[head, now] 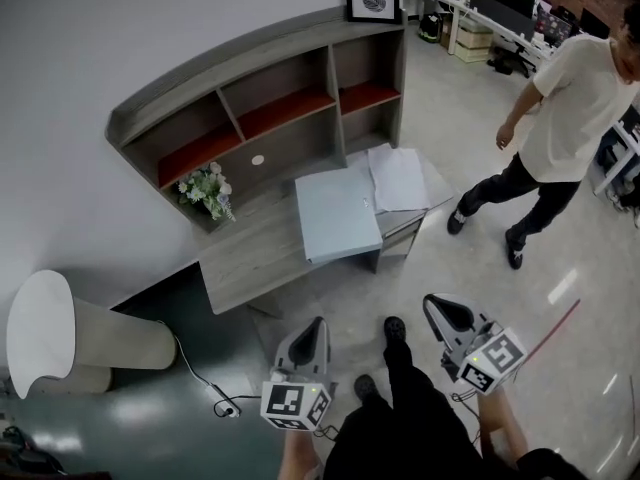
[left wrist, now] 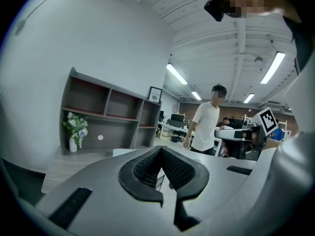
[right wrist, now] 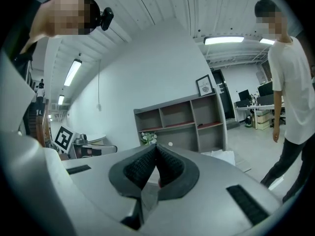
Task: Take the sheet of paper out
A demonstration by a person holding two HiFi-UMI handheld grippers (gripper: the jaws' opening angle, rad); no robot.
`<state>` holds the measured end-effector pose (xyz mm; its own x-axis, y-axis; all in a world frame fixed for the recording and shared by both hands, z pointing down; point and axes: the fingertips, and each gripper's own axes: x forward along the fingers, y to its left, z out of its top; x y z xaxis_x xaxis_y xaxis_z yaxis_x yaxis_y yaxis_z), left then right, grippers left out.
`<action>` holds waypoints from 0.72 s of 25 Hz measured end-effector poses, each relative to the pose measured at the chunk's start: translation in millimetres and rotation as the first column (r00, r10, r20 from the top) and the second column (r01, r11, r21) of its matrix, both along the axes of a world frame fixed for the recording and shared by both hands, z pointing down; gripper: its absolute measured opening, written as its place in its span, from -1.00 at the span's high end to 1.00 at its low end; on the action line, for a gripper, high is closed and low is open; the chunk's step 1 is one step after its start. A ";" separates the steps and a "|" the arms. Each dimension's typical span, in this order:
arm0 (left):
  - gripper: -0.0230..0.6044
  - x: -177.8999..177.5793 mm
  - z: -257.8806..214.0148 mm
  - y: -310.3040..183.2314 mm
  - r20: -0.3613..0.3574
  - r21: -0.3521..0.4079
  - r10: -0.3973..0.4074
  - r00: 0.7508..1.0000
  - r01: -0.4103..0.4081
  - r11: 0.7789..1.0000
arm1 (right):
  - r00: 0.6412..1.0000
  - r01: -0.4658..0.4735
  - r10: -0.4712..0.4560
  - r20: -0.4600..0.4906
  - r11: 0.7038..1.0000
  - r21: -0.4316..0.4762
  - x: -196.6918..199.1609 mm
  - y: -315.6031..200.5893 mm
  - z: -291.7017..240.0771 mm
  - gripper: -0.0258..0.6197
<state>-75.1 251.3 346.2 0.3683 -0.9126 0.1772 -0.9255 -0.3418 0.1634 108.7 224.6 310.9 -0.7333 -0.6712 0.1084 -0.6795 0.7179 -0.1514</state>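
A light blue folder (head: 337, 213) lies flat on the grey desk (head: 250, 260), and white sheets of paper (head: 397, 176) spread over the desk's right end beside it. Both grippers hover over the floor in front of the desk, well short of it. My left gripper (head: 319, 325) is shut with nothing between its jaws, and in its own view the closed tips (left wrist: 161, 149) point toward the desk. My right gripper (head: 431, 302) is also shut and empty; its view shows the tips (right wrist: 156, 147) aimed at the shelf unit, with the white sheets (right wrist: 222, 156) low on the right.
A grey shelf unit (head: 270, 98) with red-lined compartments stands on the desk, with a flower vase (head: 207, 190) at its left. A person (head: 560, 118) walks on the floor to the right of the desk. A white round seat (head: 40, 333) and a power strip (head: 225, 400) lie at lower left.
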 end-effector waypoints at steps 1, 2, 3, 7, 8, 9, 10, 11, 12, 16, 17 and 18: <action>0.89 0.8 0.5 -7.3 0.004 -0.004 -0.003 1.000 0.003 1.000 | 1.000 0.000 0.000 -0.002 1.000 -0.001 0.8 -9.3 1.3 0.88; 0.88 1.6 0.8 -14.8 0.009 -0.007 -0.005 1.000 0.006 1.000 | 1.000 0.000 0.000 -0.004 1.000 -0.001 1.5 -19.0 2.3 0.88; 0.89 2.4 0.9 -23.0 0.014 -0.009 -0.008 1.000 0.008 1.000 | 1.000 0.001 -0.001 -0.002 1.000 -0.001 2.2 -29.3 2.7 0.88; 0.89 8.2 -3.0 -59.9 0.041 -0.016 -0.013 0.999 0.014 1.000 | 1.000 0.013 -0.013 0.005 1.000 0.001 4.9 -72.4 0.2 0.88; 0.88 10.3 -4.7 -69.2 0.047 -0.016 -0.015 0.999 0.015 1.000 | 1.000 0.018 -0.018 0.003 1.000 0.003 5.4 -83.5 -0.7 0.88; 0.88 12.5 -6.3 -78.8 0.053 -0.015 -0.016 0.998 0.017 1.000 | 1.000 0.024 -0.024 0.003 1.000 0.007 5.9 -94.9 -1.6 0.88; 0.89 15.0 -7.5 -88.5 0.059 -0.015 -0.018 0.998 0.019 1.000 | 1.000 0.030 -0.030 0.004 1.000 0.010 6.6 -106.6 -2.5 0.88; 0.88 17.9 -8.7 -98.2 0.064 -0.015 -0.021 0.998 0.022 1.000 | 0.999 0.036 -0.036 0.007 0.999 0.012 7.5 -118.5 -3.5 0.88; 0.89 20.9 -10.0 -107.5 0.069 -0.015 -0.023 0.997 0.024 1.000 | 0.999 0.043 -0.043 0.010 0.999 0.014 8.5 -130.2 -4.4 0.88; 0.89 31.6 -15.3 -140.7 0.076 -0.015 -0.044 0.996 0.045 0.999 | 0.997 0.077 -0.077 0.011 0.997 0.021 10.0 -170.6 -6.7 0.88; 0.89 34.3 -15.4 -148.3 0.078 -0.015 -0.052 0.996 0.053 0.998 | 0.996 0.088 -0.088 0.010 0.996 0.023 10.4 -179.0 -6.5 0.88; 0.89 37.1 -15.1 -155.1 0.079 -0.015 -0.060 0.995 0.062 0.998 | 0.995 0.099 -0.100 0.010 0.995 0.022 10.9 -186.8 -5.5 0.88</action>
<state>-37.9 96.1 331.0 0.2966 -0.9294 0.2198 -0.9546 -0.2821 0.0952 119.7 37.8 305.3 -0.7976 -0.5971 0.0860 -0.6030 0.7850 -0.1422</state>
